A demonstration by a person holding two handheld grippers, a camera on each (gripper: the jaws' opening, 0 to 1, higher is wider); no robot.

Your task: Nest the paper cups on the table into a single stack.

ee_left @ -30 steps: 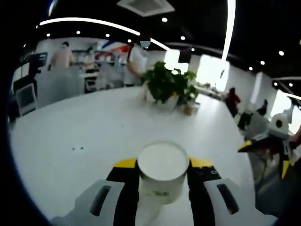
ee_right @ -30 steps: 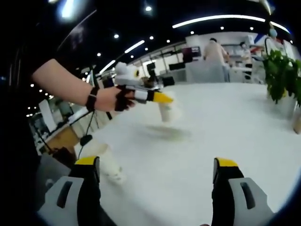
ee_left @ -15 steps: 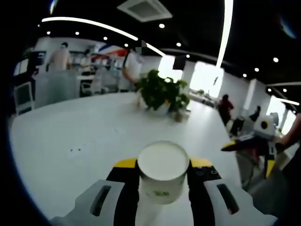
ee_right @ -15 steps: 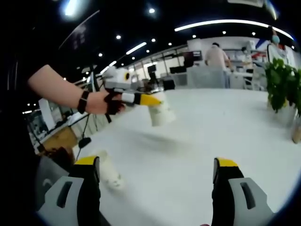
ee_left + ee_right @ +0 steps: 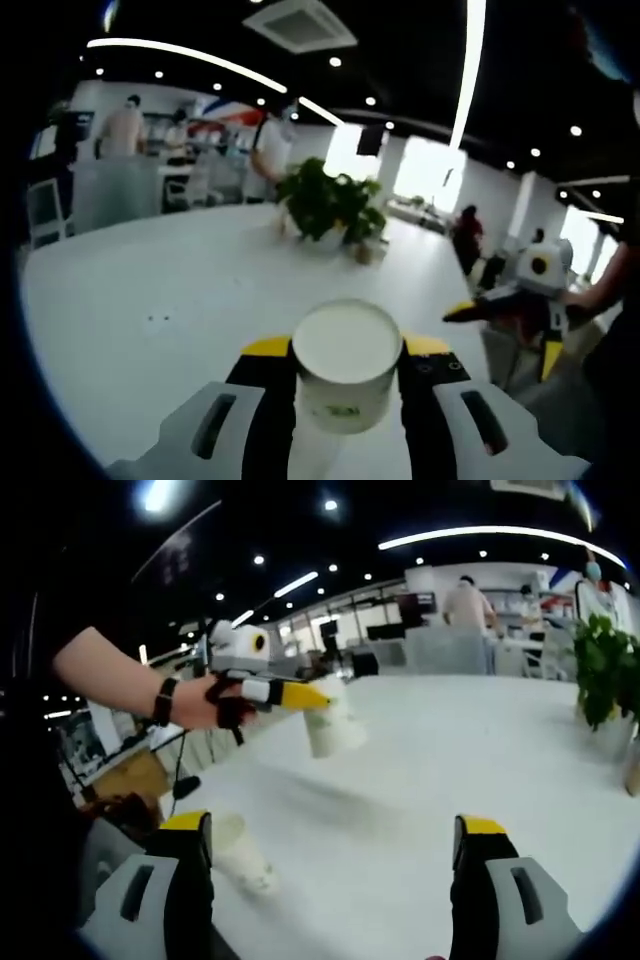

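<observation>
between left jaws, a gripped paper cup.

A person's left hand is wearing a black fingerless glove and dark wristband; each gripper is showing black, yellow-tipped jaws on grey mounts.

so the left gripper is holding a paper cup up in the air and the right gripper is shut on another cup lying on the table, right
Not quite. The right gripper is open and holds nothing; the right gripper view shows the second paper cup lying on the table beside its jaw. The left gripper does hold a paper cup in the air.
</observation>
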